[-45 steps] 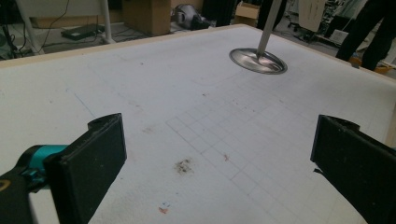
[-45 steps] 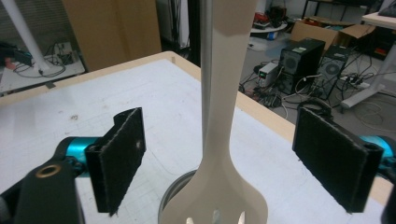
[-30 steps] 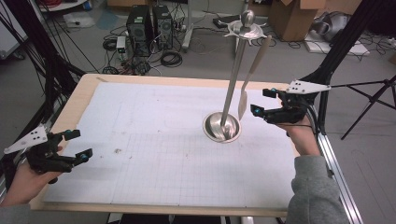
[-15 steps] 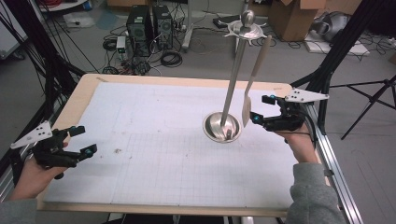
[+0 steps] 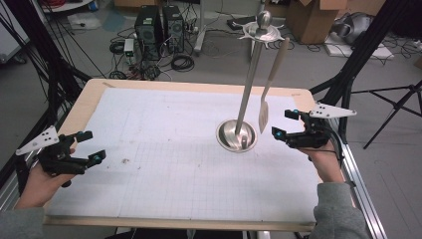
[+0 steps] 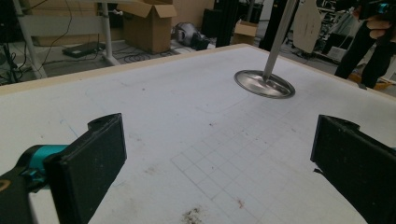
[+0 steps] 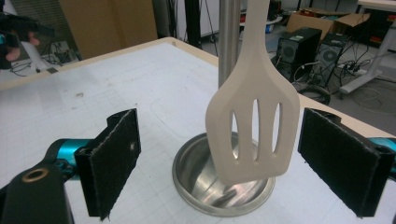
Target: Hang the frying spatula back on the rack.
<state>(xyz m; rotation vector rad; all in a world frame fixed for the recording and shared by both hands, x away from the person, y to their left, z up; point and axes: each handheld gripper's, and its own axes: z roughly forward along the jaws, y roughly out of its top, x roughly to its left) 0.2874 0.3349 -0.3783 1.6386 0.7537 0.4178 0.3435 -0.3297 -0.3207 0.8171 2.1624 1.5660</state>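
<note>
Your right gripper (image 7: 219, 163), jaws apart, faces the slotted spatula (image 7: 253, 126) hanging upright between them, while your open left gripper (image 5: 84, 148) sits far across the desk (image 5: 164, 129).

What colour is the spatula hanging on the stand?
Pale cream-beige spatula, with three slots; clearest in the right gripper view.

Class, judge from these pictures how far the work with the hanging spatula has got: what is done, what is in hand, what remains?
Done: the right gripper is level with the spatula, jaws open on either side of its slotted blade. In hand: nothing is gripped; the spatula hangs from the metal stand. Left: probably closing on it and unhooking it. The left gripper waits open at the table's near edge.
</note>
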